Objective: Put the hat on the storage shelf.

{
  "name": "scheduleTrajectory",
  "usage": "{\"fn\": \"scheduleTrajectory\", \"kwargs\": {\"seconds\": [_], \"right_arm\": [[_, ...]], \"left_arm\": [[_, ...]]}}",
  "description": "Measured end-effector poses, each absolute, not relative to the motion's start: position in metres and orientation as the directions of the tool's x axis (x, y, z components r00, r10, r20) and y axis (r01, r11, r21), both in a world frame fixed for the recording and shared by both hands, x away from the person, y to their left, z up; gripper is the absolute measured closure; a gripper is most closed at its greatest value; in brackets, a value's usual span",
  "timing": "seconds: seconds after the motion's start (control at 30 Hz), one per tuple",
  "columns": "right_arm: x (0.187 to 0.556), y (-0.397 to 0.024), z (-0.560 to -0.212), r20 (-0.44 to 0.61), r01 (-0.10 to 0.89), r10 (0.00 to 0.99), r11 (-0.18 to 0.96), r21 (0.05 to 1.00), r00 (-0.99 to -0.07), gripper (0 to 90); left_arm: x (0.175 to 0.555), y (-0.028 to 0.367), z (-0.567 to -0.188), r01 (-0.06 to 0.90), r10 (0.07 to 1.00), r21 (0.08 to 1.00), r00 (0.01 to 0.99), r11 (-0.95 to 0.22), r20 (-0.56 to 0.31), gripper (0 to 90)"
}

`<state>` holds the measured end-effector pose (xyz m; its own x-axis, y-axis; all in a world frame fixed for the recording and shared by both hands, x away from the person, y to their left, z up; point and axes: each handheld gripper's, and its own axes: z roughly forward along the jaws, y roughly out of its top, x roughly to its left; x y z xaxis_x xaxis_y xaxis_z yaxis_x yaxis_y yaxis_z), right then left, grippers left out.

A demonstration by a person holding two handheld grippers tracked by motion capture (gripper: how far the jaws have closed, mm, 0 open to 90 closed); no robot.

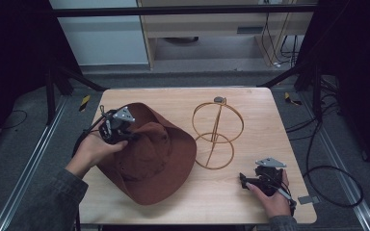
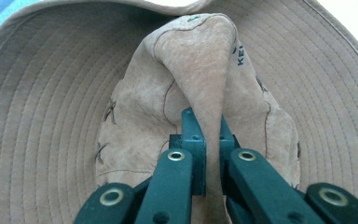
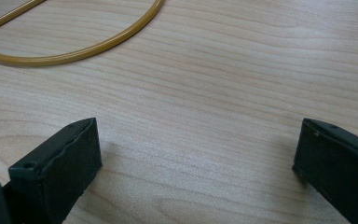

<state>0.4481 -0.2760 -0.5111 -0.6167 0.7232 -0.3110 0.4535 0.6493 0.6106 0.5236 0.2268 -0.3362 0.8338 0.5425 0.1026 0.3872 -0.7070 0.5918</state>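
Wooden tabletop: brown hat at left centre, its crown pinched between the clamped jaws of the left gripper. Right gripper, lower right, rests with jaws apart beside the wire stand.

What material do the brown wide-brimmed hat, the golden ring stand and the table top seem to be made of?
Brown wide-brimmed hat: probably soft suede or a felt-like fabric, matte; its crown folds limply between the jaws of the left gripper, and the brim shows stitched rings.
Golden ring stand: likely thin metal wire, smooth with a slight gloss.
Table top: light wood or wood-look laminate, with visible grain.
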Motion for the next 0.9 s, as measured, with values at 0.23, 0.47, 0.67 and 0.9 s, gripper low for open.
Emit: {"fn": "scheduleTrajectory", "kwargs": {"seconds": [0.23, 0.47, 0.67, 0.9], "right_arm": [[0.448, -0.276, -0.511, -0.315, 0.455, 0.723, 0.651, 0.608, -0.614, 0.7], [0.448, -0.276, -0.511, -0.315, 0.455, 0.723, 0.651, 0.608, -0.614, 0.7], [0.448, -0.276, -0.511, -0.315, 0.455, 0.723, 0.651, 0.608, -0.614, 0.7], [0.448, -0.276, -0.511, -0.315, 0.455, 0.723, 0.652, 0.607, -0.615, 0.6]], "left_arm": [[0.508, 0.239, -0.322, 0.372, 0.54, 0.61, 0.835, -0.699, 0.109, 88.7], [0.496, 0.249, -0.301, 0.355, 0.539, 0.634, 0.834, -0.687, 0.117, 88.7], [0.483, 0.258, -0.285, 0.335, 0.534, 0.661, 0.837, -0.671, 0.118, 88.7], [0.475, 0.262, -0.274, 0.321, 0.53, 0.673, 0.839, -0.666, 0.124, 88.7]]}}
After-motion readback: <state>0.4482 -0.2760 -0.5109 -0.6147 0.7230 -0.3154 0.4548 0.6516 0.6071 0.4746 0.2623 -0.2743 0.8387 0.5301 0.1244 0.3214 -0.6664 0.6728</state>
